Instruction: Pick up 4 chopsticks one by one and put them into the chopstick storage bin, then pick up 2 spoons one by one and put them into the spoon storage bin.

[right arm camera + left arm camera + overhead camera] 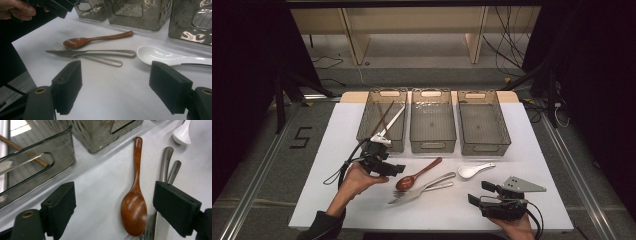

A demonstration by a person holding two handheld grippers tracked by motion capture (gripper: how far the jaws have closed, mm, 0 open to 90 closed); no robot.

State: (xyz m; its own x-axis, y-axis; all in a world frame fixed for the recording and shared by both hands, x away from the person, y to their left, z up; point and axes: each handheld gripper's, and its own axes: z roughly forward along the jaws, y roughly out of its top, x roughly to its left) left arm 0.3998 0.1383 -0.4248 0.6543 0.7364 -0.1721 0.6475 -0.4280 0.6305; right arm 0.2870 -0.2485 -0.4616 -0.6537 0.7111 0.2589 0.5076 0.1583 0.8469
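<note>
1. Wooden spoon (pixel 418 173), high view: lies on the white table (pixel 337 130), bowl toward the person, handle slanting up toward the middle bin (pixel 432 121). The left gripper (pixel 394 168) hovers just left of the bowl, jaws apart and holding nothing. A fork (pixel 412 195) and knife (pixel 432 182) lie crossed just below the spoon; a white spoon (pixel 475 170) lies to their right. The right gripper (pixel 478 193) rests at the near edge, jaws apart and empty. Chopsticks (pixel 387 120) lean in the left bin (pixel 382 120); the right bin (pixel 482 121) stands beside the middle one.

2. Left gripper view: wooden spoon (pixel 134 202) lies between the wide-open jaws, nearer the right one, untouched by either. Its bowl touches the fork (pixel 147 233); the two steel handles run beside the spoon's handle. The white spoon (pixel 182 133) sits at the top right.

3. Right gripper view: jaws stand wide apart, empty, above bare table. Beyond them lie the knife (pixel 92 52) over the fork (pixel 100 60), then the wooden spoon (pixel 95 39), and the white spoon (pixel 162 56) to the right. A hand (pixel 16 10) appears at the top left.
</note>
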